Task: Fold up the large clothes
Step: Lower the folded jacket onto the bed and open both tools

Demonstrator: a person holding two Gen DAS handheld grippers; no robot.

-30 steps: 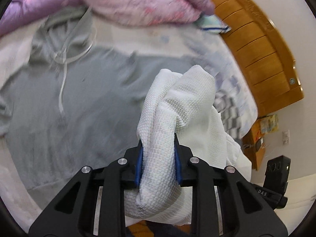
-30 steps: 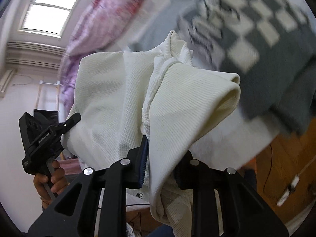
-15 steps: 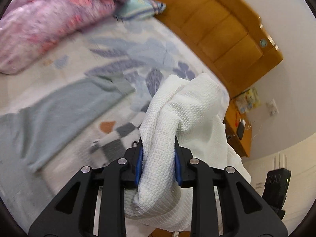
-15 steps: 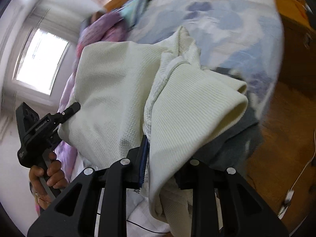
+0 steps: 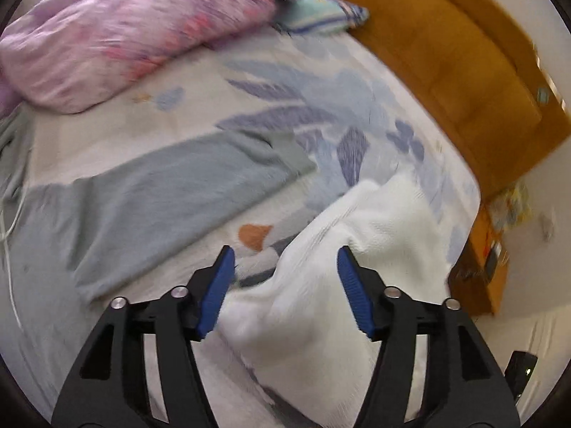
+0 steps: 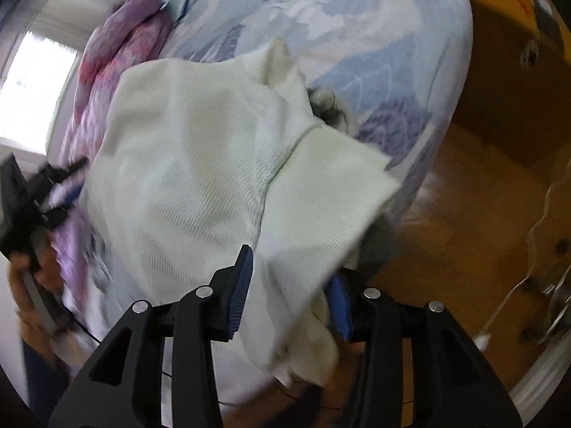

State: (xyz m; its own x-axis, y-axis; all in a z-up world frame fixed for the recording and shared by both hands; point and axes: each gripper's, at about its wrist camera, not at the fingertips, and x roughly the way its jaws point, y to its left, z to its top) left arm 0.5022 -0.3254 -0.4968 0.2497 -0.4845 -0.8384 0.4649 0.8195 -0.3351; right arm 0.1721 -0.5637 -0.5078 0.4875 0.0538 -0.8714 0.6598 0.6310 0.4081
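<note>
Now white garment lies on bed.

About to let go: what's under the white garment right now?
The white garment lies on the floral bedsheet. A dark grey piece of clothing shows under its right edge. How far that extends beneath is covered.

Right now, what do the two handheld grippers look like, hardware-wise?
Both match: the left gripper and right gripper have matte black angular plastic frames with triangular cutouts, silver round screw heads along the linkages, and jaws faced with ribbed blue pads. In the right wrist view, the left unit's black handle shows. No sleeve is clearly visible.
</note>
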